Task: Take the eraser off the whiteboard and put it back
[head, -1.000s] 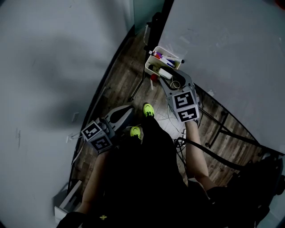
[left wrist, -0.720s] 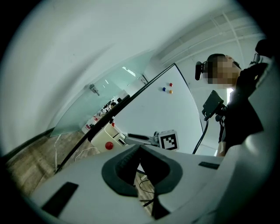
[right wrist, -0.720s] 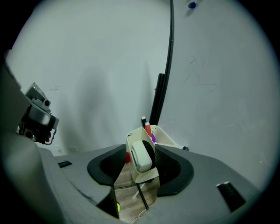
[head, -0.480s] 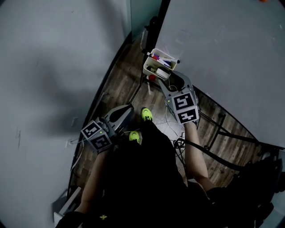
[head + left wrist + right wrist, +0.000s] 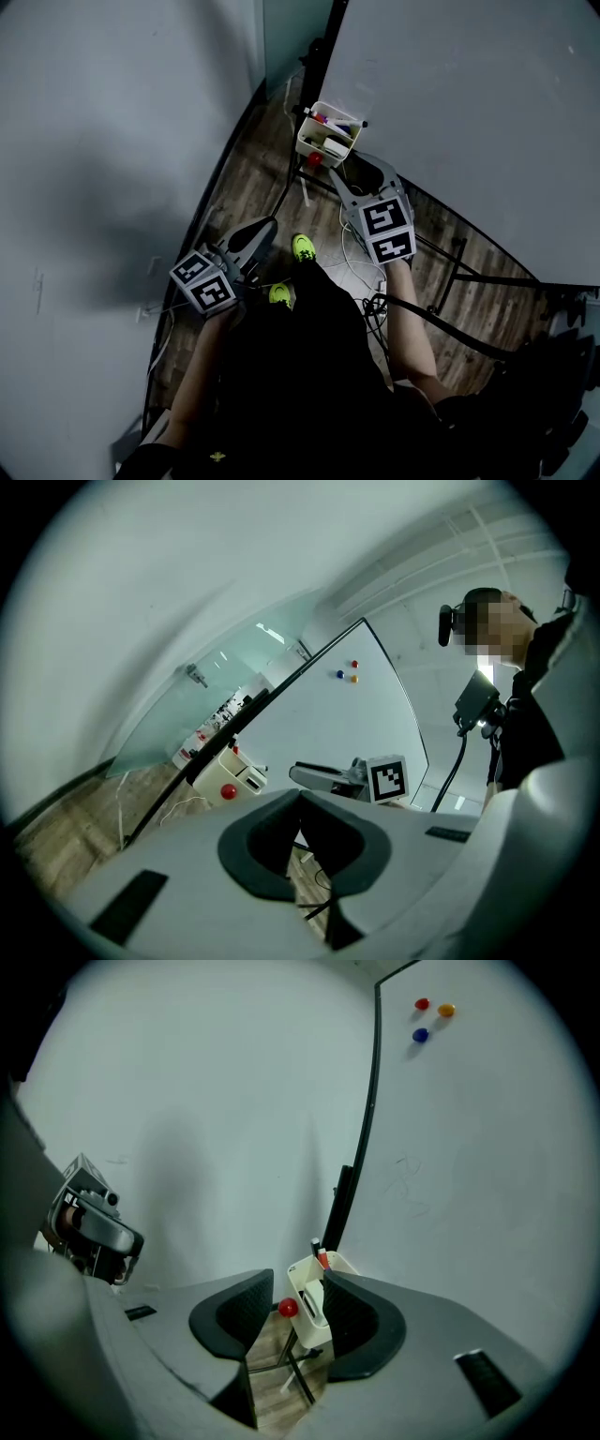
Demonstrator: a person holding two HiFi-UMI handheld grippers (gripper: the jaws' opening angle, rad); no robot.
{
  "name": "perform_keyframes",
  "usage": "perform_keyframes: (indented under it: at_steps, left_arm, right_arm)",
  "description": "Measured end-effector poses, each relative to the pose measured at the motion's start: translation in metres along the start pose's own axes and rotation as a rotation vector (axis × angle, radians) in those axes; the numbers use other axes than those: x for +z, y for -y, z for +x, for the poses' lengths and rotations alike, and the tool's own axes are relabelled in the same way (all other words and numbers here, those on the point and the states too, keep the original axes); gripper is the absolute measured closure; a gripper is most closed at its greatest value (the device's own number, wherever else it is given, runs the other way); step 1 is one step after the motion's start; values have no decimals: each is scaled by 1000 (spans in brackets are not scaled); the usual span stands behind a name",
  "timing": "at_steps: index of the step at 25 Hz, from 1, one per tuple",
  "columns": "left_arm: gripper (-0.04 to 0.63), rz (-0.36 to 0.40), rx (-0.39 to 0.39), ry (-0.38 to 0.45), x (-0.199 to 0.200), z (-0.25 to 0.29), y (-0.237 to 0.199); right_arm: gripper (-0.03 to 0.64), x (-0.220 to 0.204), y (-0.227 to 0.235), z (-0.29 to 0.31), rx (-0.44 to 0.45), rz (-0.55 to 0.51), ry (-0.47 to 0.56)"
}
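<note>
Fingers (image 5: 234,1321) of the right gripper (image 5: 297,1281), apart, empty and just narrowed slightly, are pointed at the white bin (image 5: 306,1323) beyond them; the eraser, presumably light and rigid, should be pinched across its sides.

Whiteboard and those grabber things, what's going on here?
A person stands by the whiteboard with a gripper in each hand. The right gripper, open and empty, its jaws just narrowed a little, points at a white box of pens by the board's lower corner. The left gripper is shut and empty. Nothing is picked up yet.

No readable text or labels
</note>
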State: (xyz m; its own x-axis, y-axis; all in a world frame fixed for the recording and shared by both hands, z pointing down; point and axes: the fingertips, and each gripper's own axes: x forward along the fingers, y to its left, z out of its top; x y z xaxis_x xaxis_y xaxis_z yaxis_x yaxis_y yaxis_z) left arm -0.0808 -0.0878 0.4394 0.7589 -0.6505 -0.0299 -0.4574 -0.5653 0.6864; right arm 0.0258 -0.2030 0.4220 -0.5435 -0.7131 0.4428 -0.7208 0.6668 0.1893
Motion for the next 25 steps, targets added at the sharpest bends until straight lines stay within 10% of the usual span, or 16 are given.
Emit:
perform_keyframes:
  at_steps: [25]
  left_arm:
    - [583, 16, -83, -55, -23, -21, 44]
  right_arm:
    - [534, 0, -63, -93, -60, 79, 53]
